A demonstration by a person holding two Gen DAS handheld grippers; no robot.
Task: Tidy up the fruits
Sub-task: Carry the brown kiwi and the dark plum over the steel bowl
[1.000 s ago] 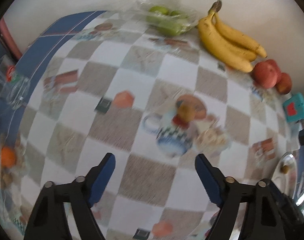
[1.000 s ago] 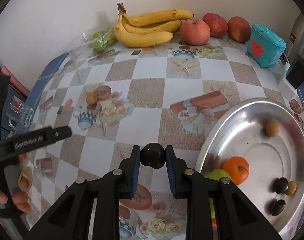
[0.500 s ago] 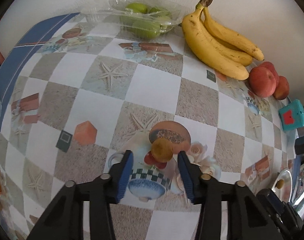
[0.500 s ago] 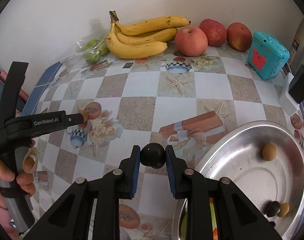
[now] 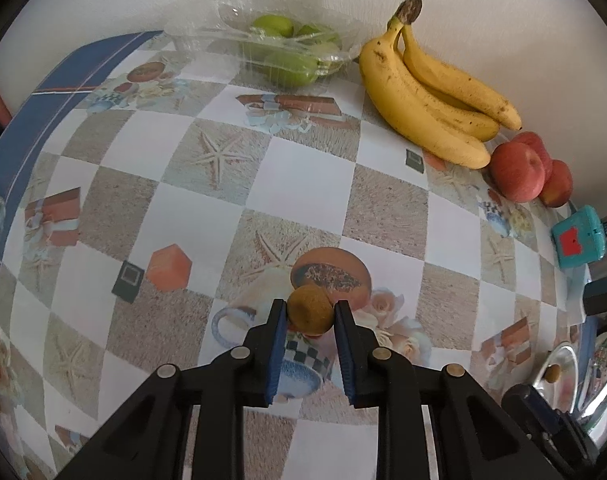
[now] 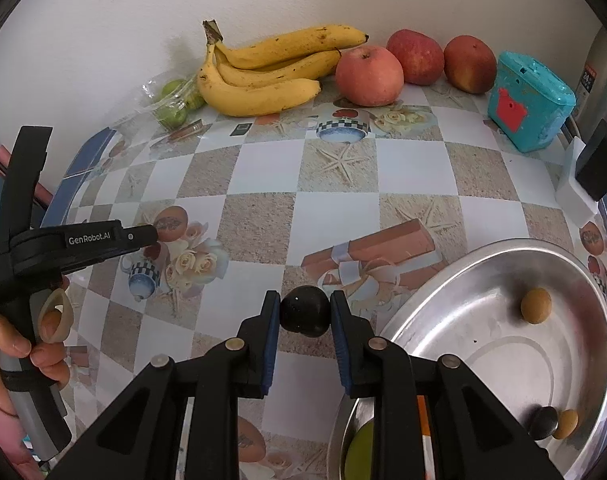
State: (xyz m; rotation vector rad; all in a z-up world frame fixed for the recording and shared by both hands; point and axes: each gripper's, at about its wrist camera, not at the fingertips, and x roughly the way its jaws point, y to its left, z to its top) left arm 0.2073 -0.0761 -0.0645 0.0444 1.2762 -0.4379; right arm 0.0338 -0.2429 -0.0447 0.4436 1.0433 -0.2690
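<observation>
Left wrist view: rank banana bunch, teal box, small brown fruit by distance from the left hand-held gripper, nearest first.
1. Small brown fruit, between the left hand-held gripper's blue pads.
2. Banana bunch, far side by the wall, right of centre.
3. Teal box, far right edge.

Checkered table (image 6: 263, 220) with bananas (image 6: 263, 76), apples (image 6: 369, 76), tray (image 6: 483, 280)

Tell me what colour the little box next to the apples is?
The box is teal blue with a red patch on its side. The right wrist view shows it best.
</observation>
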